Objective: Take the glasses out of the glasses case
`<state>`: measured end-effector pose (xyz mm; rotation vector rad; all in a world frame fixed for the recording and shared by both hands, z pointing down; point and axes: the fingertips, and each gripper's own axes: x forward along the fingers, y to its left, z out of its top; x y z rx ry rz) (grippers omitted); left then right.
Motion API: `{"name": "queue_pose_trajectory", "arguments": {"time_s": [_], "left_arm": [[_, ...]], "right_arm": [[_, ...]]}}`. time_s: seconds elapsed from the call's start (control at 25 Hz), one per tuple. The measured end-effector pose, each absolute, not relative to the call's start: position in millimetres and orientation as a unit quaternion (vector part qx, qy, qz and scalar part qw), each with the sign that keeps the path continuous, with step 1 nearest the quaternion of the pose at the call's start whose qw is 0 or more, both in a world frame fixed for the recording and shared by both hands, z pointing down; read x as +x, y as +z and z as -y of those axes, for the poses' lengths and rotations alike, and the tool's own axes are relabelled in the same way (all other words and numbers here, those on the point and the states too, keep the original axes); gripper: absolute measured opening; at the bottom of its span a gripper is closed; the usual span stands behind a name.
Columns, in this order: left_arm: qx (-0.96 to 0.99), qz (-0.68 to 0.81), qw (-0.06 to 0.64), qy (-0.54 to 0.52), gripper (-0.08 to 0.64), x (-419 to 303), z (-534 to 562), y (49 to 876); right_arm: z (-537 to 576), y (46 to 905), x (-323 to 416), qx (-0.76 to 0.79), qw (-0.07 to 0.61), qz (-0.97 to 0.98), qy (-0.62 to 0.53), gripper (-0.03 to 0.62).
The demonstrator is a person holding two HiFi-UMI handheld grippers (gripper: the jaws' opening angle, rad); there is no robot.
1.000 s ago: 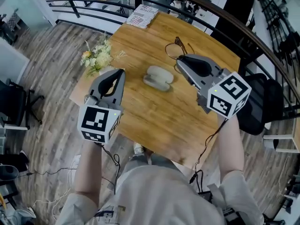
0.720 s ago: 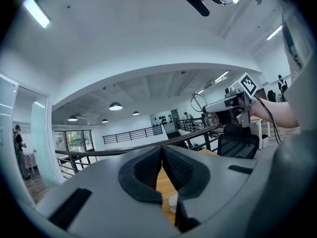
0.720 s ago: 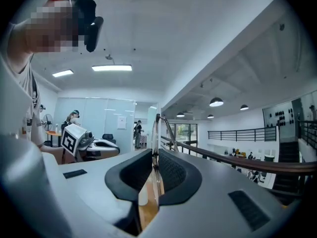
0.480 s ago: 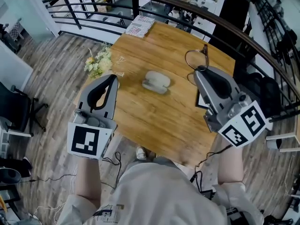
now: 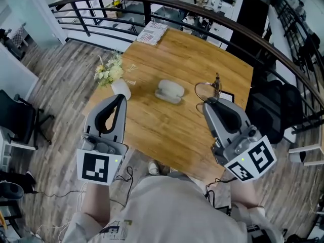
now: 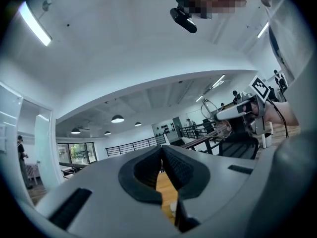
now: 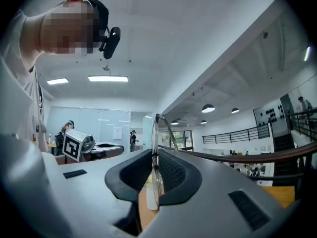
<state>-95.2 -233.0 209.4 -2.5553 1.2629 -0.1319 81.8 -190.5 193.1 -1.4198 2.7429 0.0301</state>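
The grey glasses case (image 5: pixel 169 91) lies in the middle of the wooden table (image 5: pixel 167 130), and its lid looks lowered. My right gripper (image 5: pixel 210 101) hovers to the right of the case, shut on the thin-framed glasses (image 5: pixel 206 89). In the right gripper view the rim of the glasses (image 7: pixel 155 133) stands upright, pinched between the pads of the right gripper (image 7: pixel 156 170). My left gripper (image 5: pixel 120 98) hangs over the table's left edge, apart from the case. Seen in its own view, the left gripper (image 6: pixel 162 155) is shut with nothing in it.
A vase of pale flowers (image 5: pixel 110 72) stands at the table's left edge. A magazine (image 5: pixel 153 33) lies at the far corner. A curved dark railing (image 5: pixel 212 11) runs behind the table, and a black chair (image 5: pixel 271 110) stands to the right.
Both grippers have drawn back from the case toward the table's near side and risen. The right one has kept the glasses in its grip. The case has stayed put.
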Motion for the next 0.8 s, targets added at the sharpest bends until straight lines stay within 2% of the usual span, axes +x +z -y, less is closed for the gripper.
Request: {"name": "queue_pose_trajectory", "arguments": {"time_s": [0.16,0.44,0.8], "left_arm": [[-0.886,-0.439,0.137,-0.06,0.017,-96,230,219],[-0.889,-0.438,0.109,-0.078,0.017,-101,221,242],[-0.891,-0.436,0.1,-0.078,0.017,-99,223,247]], "right_arm": [[186,202,79,-0.454,0.034,-0.89,-0.009,0.06],[187,237,81,-0.465,0.005,-0.884,-0.033,0.06],[191,241,84,-0.469,0.005,-0.882,-0.04,0.06]]}}
